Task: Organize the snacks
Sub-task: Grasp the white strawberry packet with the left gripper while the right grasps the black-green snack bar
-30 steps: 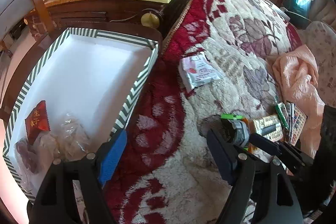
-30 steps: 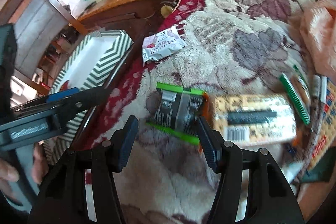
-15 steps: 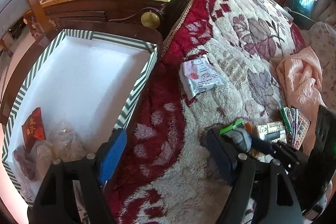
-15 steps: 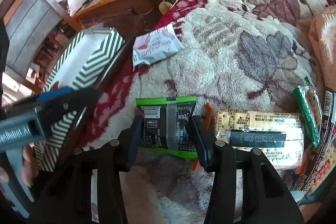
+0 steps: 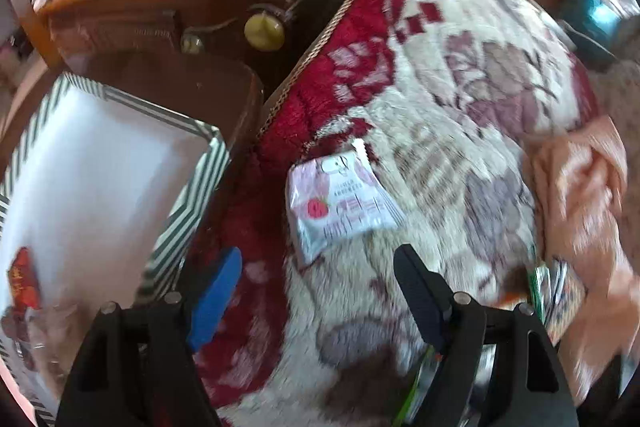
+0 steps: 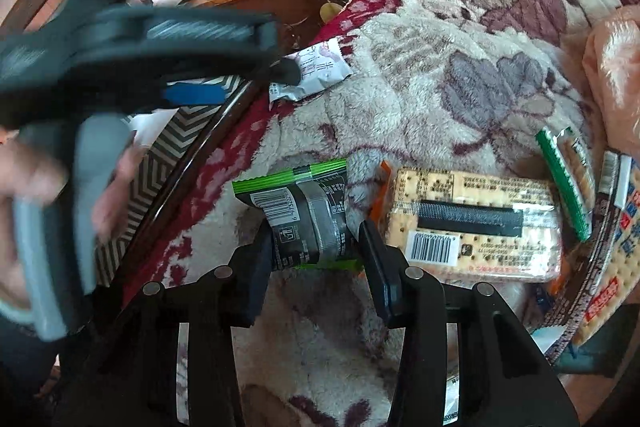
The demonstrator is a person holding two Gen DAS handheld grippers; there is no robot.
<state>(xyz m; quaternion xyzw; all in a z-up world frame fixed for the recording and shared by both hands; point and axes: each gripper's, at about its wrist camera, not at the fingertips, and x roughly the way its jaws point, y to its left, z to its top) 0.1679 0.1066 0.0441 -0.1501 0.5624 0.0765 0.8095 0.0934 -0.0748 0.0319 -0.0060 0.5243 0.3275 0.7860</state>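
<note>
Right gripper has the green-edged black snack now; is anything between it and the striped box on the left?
The left gripper, held by the hand, hangs over the blanket edge between the black snack packet and the striped box. It partly blocks that path.

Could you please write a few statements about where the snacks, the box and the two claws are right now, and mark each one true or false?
1. The right claw is shut on the black and green snack packet. True.
2. The left claw holds the pink and white packet. False: it is open and empty, and the packet lies on the blanket ahead of it.
3. The striped box already holds a red packet. True.
4. The cracker pack lies inside the striped box. False: it lies on the blanket, to the right of the held packet.
</note>
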